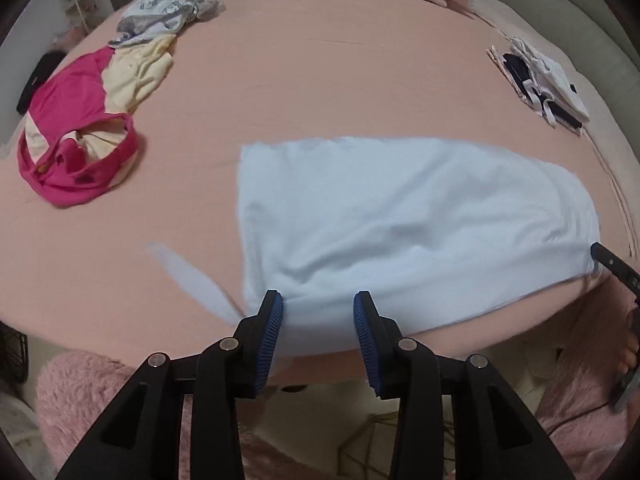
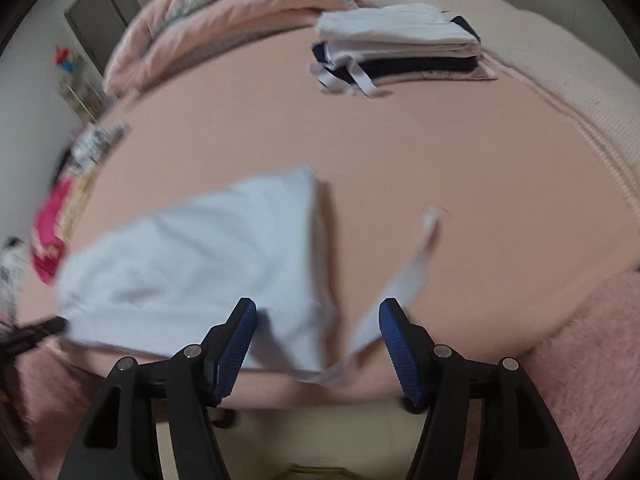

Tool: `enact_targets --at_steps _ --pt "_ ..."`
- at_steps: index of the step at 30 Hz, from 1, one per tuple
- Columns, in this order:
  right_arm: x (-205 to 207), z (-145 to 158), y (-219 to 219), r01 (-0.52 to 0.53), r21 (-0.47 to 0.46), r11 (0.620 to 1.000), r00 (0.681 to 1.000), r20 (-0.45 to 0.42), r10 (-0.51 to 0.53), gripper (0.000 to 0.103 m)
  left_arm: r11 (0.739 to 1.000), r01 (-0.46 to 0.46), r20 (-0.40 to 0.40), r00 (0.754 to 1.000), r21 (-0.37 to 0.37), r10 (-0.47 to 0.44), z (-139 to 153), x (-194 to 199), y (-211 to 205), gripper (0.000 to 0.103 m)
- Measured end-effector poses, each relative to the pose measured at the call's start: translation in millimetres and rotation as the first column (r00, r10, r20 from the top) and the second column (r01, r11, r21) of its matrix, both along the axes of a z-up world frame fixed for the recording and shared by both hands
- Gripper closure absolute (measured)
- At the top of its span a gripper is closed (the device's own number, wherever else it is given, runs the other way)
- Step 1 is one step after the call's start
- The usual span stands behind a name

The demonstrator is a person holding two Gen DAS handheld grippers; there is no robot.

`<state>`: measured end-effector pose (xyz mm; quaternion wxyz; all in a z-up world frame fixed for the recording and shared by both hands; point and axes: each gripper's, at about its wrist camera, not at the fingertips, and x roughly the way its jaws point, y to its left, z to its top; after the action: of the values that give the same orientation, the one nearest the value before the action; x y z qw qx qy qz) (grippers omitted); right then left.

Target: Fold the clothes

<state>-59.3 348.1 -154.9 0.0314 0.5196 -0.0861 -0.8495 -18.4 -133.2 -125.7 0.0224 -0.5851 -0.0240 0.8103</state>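
A pale blue garment lies flat on the pink bed at the frame's lower centre. The left gripper and right gripper hover at its near edge, jaws spread, pinching nothing. A folded stack sits upper right; unfolded clothes are heaped upper left.

we see a pink bed carrying a pale blue garment, a heap of pink and cream clothes, a folded stack, and bedding.
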Motion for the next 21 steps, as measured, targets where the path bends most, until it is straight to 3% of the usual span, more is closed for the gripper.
enact_targets --at_steps 3,6,9,12,13,14,17,21 --pt "4.6 6.2 12.4 0.040 -0.097 0.995 0.999 0.009 -0.039 0.040 0.998 -0.056 -0.022 0.998 -0.016 0.056 13.2 4.2 -15.6 0.069" --pt "-0.8 3.7 18.5 0.030 -0.255 0.967 0.999 0.017 -0.027 0.037 0.992 -0.063 -0.046 0.997 0.109 0.069 23.9 2.8 -19.6 0.069" --pt "-11.3 -14.5 16.7 0.039 -0.315 0.948 0.997 0.082 -0.014 0.036 0.988 -0.057 -0.057 0.996 0.142 0.066 25.3 -1.3 -9.2 0.069" --pt "-15.9 -13.5 7.0 0.010 -0.262 0.965 0.996 0.083 0.012 0.035 0.985 -0.057 -0.048 0.997 0.166 0.066 22.8 0.7 -9.1 0.069" --pt "-16.3 -9.6 3.0 -0.018 -0.269 0.963 0.996 0.079 0.041 0.049 0.984 -0.060 -0.049 0.996 0.168 0.069 22.2 1.3 -6.6 0.069" --pt "-16.5 -4.8 -0.8 -0.050 -0.284 0.957 0.995 0.072 0.074 0.072 0.984 -0.064 -0.053 0.996 0.163 0.074 22.5 1.9 -2.7 0.069" --pt "-15.3 23.3 -7.2 -0.082 -0.308 0.948 0.996 0.005 0.088 0.085 0.985 -0.044 -0.091 0.994 0.165 0.059 28.6 5.5 6.5 0.069" --pt "-17.0 71.5 -47.1 -0.247 -0.316 0.916 0.969 -0.103 0.226 0.085 0.971 -0.024 -0.149 0.987 0.238 0.061 35.7 8.4 12.2 0.069"
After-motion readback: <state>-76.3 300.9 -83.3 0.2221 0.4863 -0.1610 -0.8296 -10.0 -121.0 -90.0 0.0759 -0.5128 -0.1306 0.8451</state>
